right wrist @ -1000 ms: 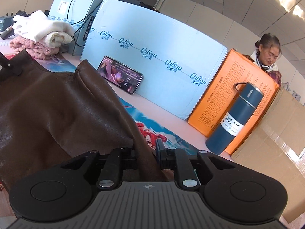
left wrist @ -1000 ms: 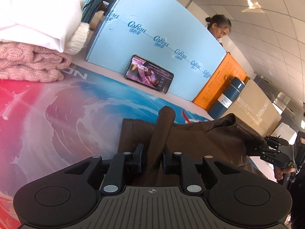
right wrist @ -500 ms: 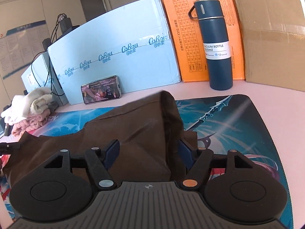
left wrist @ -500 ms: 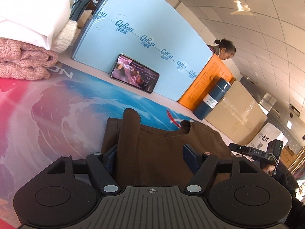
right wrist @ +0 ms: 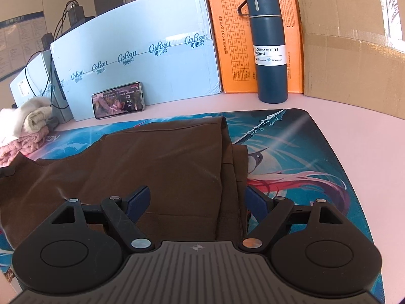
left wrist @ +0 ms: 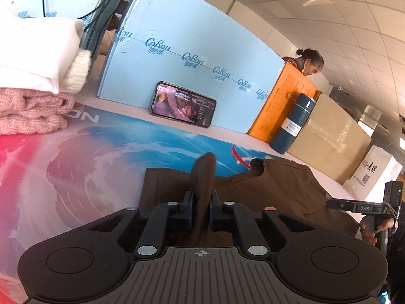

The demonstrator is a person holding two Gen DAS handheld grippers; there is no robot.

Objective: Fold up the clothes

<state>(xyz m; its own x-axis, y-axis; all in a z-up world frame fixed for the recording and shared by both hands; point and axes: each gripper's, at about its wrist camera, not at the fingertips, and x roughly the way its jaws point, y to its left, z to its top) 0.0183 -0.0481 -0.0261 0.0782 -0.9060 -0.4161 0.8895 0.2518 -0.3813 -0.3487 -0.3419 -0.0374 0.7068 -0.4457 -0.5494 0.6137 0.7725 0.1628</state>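
While the right gripper (right wrist: 196, 197) is hovering with its fingers spread wide over the brown garment (right wrist: 162, 167), the left gripper (left wrist: 201, 209), which was wide half a second ago, is now pinching a raised fold of it. That garment is lying partly folded on the printed mat (right wrist: 298, 152), in front of the phone (right wrist: 118, 100), suggesting another fold is coming.

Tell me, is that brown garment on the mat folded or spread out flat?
Partly folded. The brown garment lies doubled, layered edges stacked along its right side, while the left hand-held gripper pinches up a fold of it.
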